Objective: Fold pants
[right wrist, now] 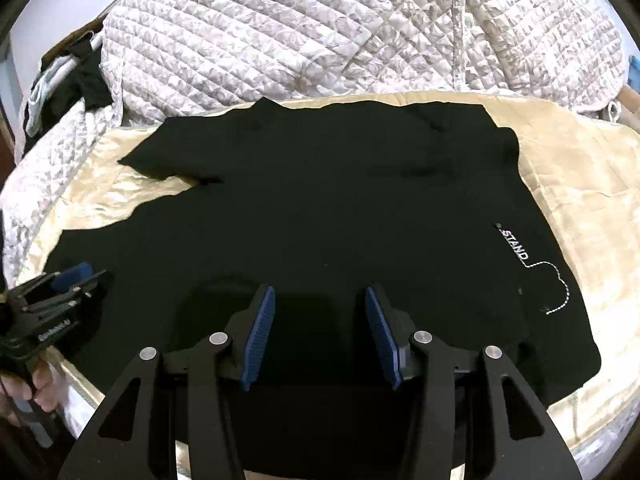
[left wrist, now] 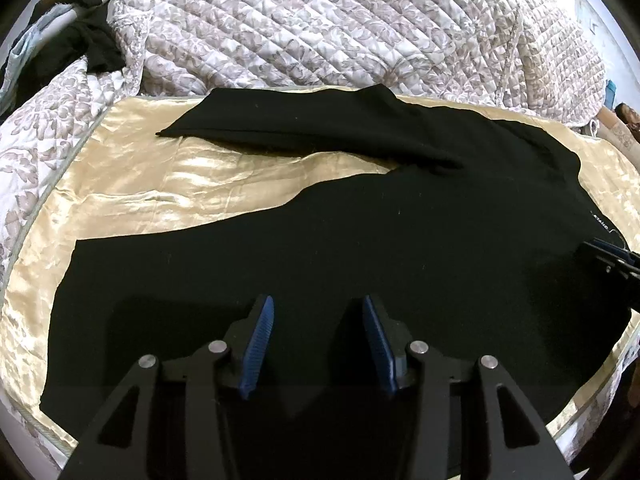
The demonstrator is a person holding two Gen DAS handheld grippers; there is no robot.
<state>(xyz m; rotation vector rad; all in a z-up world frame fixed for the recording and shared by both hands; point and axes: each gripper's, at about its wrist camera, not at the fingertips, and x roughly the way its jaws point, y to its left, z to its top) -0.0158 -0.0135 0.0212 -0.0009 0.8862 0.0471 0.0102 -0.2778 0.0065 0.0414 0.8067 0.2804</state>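
Black pants (left wrist: pixel 360 248) lie spread flat on a cream satin sheet (left wrist: pixel 160 184), legs reaching left, one far leg (left wrist: pixel 304 128) and one near leg. The waist end with white "STAND" lettering (right wrist: pixel 516 244) lies to the right. My left gripper (left wrist: pixel 318 308) hovers open and empty over the near leg. My right gripper (right wrist: pixel 320 300) hovers open and empty over the hip area of the pants (right wrist: pixel 320 200). Each gripper shows in the other's view: the right gripper at the right edge (left wrist: pixel 612 256), the left gripper at the lower left (right wrist: pixel 68 280).
A quilted floral bedspread (left wrist: pixel 320 28) is heaped behind the sheet. Dark clothes (left wrist: pixel 76 48) lie at the far left corner. The satin sheet (right wrist: pixel 580 184) extends right of the pants, and its front edge is close under the grippers.
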